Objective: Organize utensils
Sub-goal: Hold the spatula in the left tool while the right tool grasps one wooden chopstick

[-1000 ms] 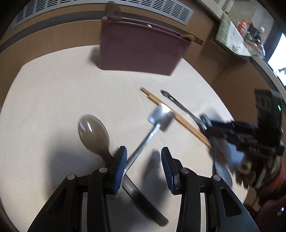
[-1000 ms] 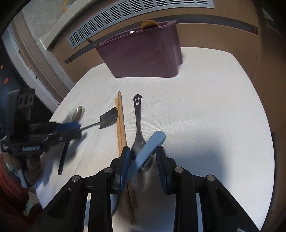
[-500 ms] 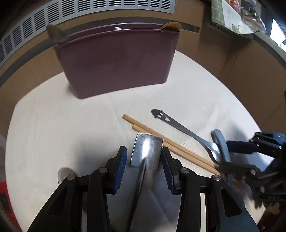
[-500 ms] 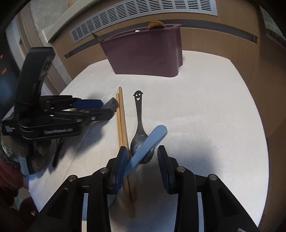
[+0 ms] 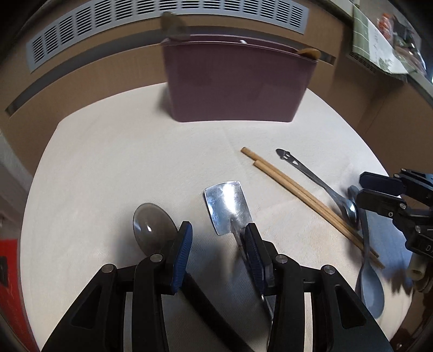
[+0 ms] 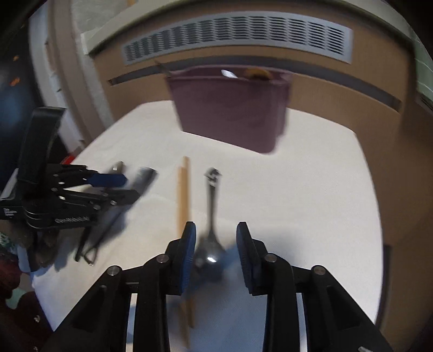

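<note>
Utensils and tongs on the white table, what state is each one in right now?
Flat steel spatula: lying, handle beside one pad.
Grey translucent spoon: lying flat.
Wooden chopsticks: lying side by side.
Smiley-handled steel spoon: lying flat.
Blue plastic spoon: lying flat.
Maroon plastic holder: upright.
Left tongs: open.
Right tongs: open.

A bench [image 5: 113, 168] covered in a white, finely textured cloth fills the lower part of both views, brightly lit, with dark soft-edged shadows across it. Behind it runs a tan, wood-toned wall panel [image 5: 89, 89] crossed by a dark horizontal strip [image 5: 67, 73]. Above the strip sits a long grey ventilation grille [image 5: 151, 19] with rows of narrow slots. At the far right of the left wrist view, a ledge [image 5: 379, 48] holds a green checked cloth and blurred clutter. A red patch [image 5: 10, 270] shows below the bench's left edge.
</note>
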Tool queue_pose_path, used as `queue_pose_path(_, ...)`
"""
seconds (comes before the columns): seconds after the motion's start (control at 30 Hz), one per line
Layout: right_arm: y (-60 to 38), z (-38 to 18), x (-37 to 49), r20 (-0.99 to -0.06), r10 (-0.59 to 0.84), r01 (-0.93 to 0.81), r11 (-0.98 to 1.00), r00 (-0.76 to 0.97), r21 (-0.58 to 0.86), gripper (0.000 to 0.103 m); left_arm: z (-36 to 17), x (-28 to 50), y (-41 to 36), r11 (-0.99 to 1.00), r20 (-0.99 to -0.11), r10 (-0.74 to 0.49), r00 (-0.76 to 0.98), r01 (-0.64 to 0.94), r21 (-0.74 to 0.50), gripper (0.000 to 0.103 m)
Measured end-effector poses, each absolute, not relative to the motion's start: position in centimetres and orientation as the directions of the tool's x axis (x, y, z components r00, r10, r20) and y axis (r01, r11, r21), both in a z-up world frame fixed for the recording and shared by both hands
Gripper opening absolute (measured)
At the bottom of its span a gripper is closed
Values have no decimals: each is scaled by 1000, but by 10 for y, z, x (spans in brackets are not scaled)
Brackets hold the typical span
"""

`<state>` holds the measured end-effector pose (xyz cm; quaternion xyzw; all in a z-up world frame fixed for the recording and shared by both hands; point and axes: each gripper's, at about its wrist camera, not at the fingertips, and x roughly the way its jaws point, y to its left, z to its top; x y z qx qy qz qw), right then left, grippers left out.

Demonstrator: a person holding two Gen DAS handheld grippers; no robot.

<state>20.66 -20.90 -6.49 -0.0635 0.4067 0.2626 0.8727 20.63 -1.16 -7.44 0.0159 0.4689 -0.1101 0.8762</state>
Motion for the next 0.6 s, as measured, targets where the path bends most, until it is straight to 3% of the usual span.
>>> queue_pose_path(0.07,-196,-65,213,-746,434,-555,825,505,104,8,-74,202,-8,977,-827,-183,531,195,-91,42)
queue_pose_path(0.47,-168,-85,240,-814,337,-548,836,474,28,6,-75,198,0,975,-821,-222,525,147,-170,42)
queue_pose_path(0.6,-167,-88,238,-819,376,-563,822,433,80,8,-74,197,-2,973,-819,-229,526,151,-175,42)
